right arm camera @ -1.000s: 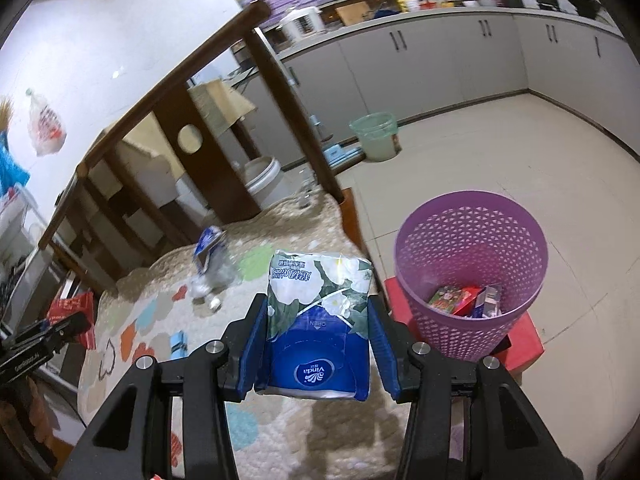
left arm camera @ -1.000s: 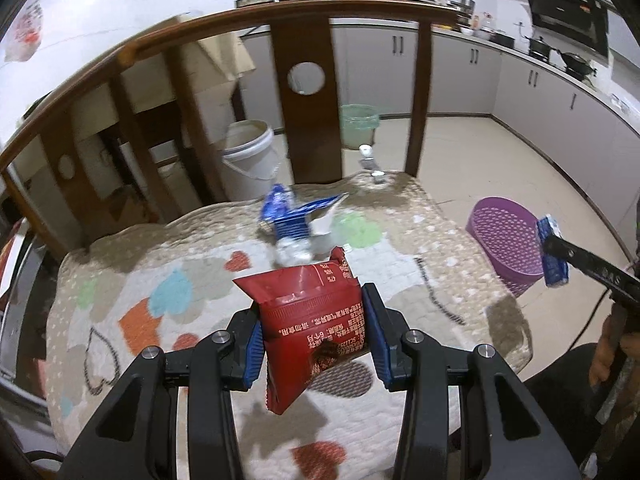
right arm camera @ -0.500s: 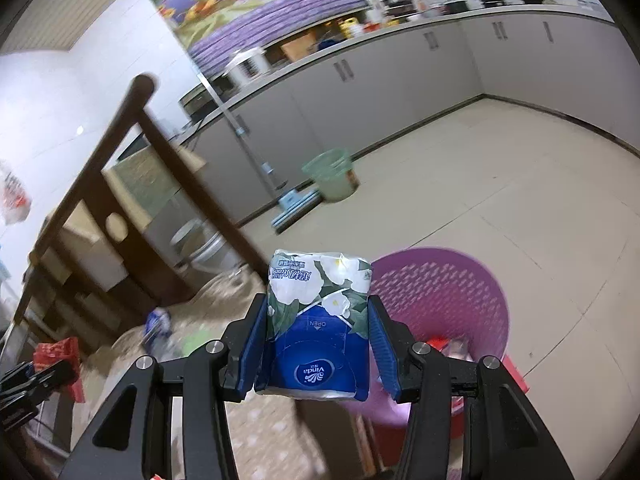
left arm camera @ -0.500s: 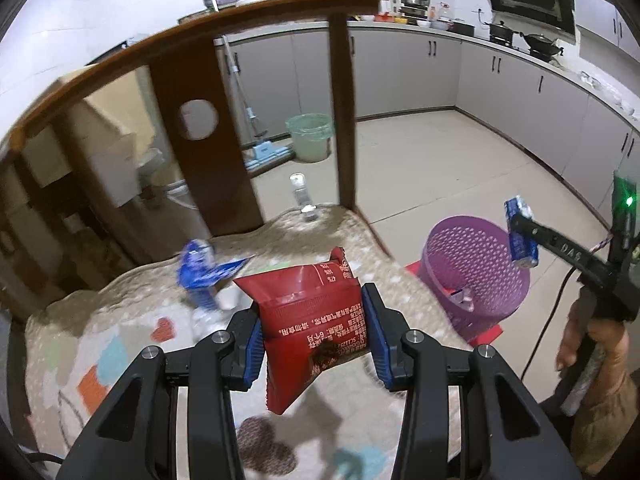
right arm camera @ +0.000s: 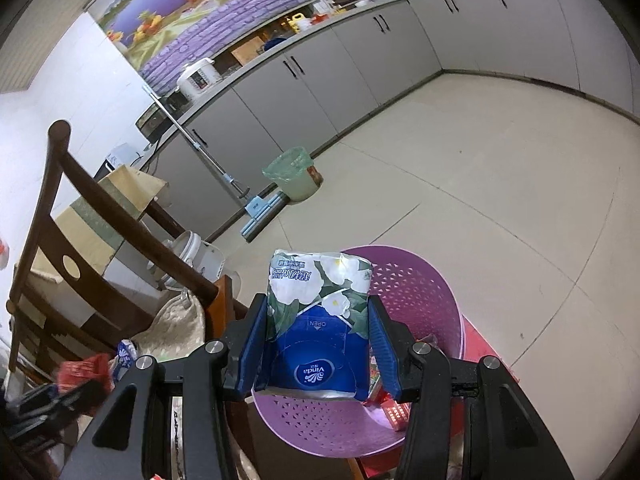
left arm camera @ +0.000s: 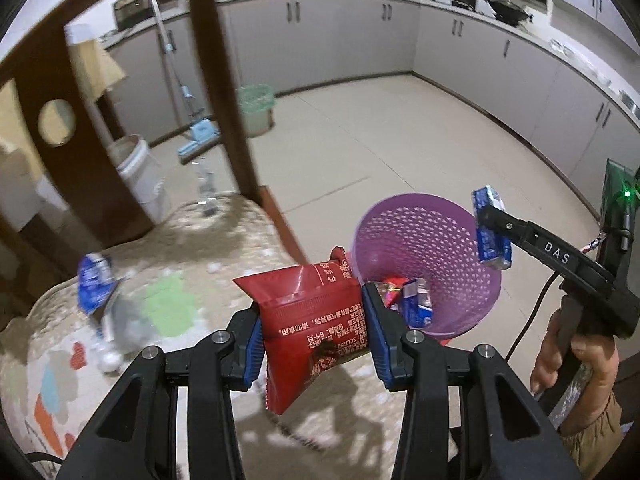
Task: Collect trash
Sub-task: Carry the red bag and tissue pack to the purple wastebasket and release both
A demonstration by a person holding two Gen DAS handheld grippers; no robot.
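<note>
Now, left gripper (left arm camera: 314, 334): its two blue pads squeeze a red snack bag (left arm camera: 310, 322) from both sides, and the bag sits partly open between them
Red snack bag: it hangs over the edge of the chair cushion (left arm camera: 192, 272), close to the purple basket (left arm camera: 424, 248)
Right gripper (right arm camera: 318, 340): its blue pads press on a blue and white tissue pack (right arm camera: 318, 320), one pad on each side
Tissue pack: it is held up above the purple basket, with flowers on top and a blue label at the bottom
Purple basket: it stands on something red on the floor, just beside the chair, and has a few wrappers (left arm camera: 412, 300) inside
Chair cushion: it has hearts and colour blobs, and a crumpled blue wrapper (left arm camera: 94, 284) lies on it, well apart from the red bag
Wooden chair back (left arm camera: 224, 92): dark brown, behind the cushion
Green bin (right arm camera: 294, 174): far off on the floor by the grey cupboards, next to a mop (right arm camera: 256, 208)
Person's hand (left arm camera: 572, 356): it grips the handle of the right gripper
</note>
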